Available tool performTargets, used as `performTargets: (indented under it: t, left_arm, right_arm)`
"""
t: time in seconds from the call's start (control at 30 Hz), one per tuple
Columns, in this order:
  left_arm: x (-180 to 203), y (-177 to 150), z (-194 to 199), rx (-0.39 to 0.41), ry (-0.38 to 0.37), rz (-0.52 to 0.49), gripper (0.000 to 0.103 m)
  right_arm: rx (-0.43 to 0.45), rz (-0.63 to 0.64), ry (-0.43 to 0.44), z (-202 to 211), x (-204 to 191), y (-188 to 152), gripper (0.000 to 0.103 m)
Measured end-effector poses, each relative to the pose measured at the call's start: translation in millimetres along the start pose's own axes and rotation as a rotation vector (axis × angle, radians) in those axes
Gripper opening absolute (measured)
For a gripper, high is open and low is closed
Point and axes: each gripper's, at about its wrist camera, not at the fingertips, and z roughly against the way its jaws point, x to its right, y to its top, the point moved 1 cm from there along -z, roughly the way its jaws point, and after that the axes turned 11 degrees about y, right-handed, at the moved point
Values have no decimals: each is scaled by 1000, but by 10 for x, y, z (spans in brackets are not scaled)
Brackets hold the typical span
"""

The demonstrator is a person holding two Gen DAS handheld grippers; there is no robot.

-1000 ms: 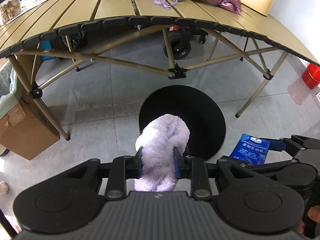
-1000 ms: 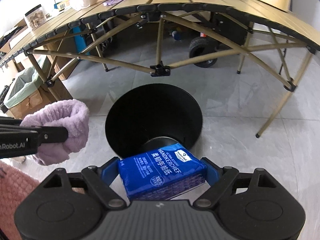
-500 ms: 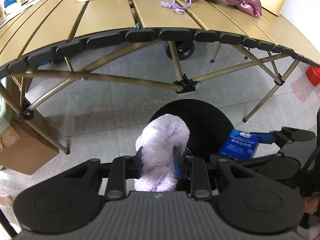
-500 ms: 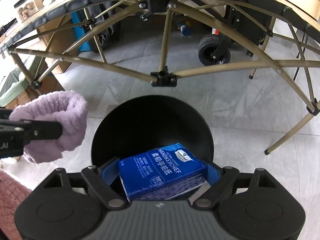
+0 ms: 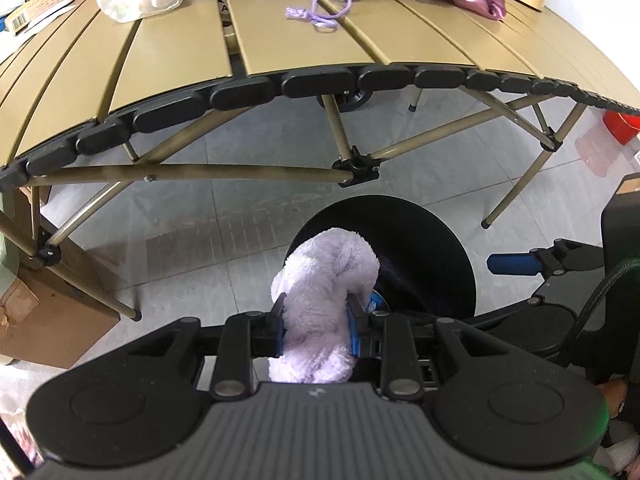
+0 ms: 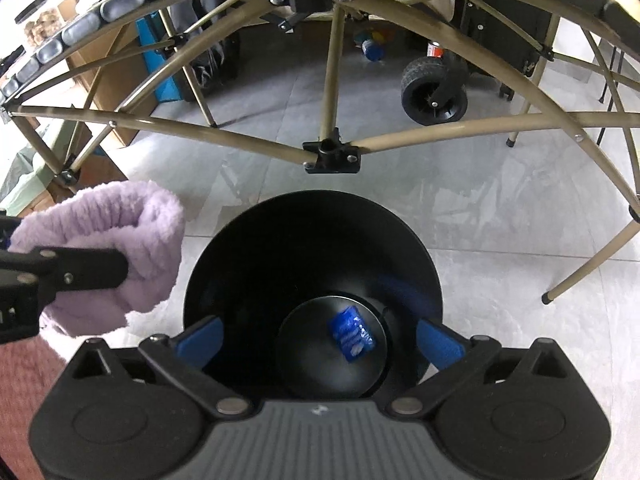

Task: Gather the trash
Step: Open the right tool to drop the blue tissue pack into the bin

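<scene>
Right gripper [image 6: 320, 336] jaws are opening, nothing between them now: blue tissue pack [image 6: 351, 334] is lying at the bin [image 6: 280, 240] bottom. Left gripper [image 5: 316, 322] is clamping the purple fluffy cloth [image 5: 324, 276] beside the bin's left rim, next to drop.

text: none legible | blue packet [image 6: 351, 334] print: too small | barcode box [image 5: 24, 22]: unreadable

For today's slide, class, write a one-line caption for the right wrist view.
Right hand-held gripper opening above black bin, blue tissue pack lying at its bottom.
</scene>
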Motion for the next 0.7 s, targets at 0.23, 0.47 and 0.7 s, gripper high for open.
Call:
performTargets:
  t: [0.23, 0.47, 0.7]
  left_arm:
    - [-5, -52, 99, 28, 11, -4, 28]
    - [-3, -148, 175, 27, 18, -12, 28]
    - [29, -187, 193, 18, 17, -27, 28]
  right_arm:
    - [14, 4, -46, 173, 17, -61, 103]
    - [22, 3, -67, 322, 17, -160, 103]
    - [27, -18, -96, 429, 114, -246, 103]
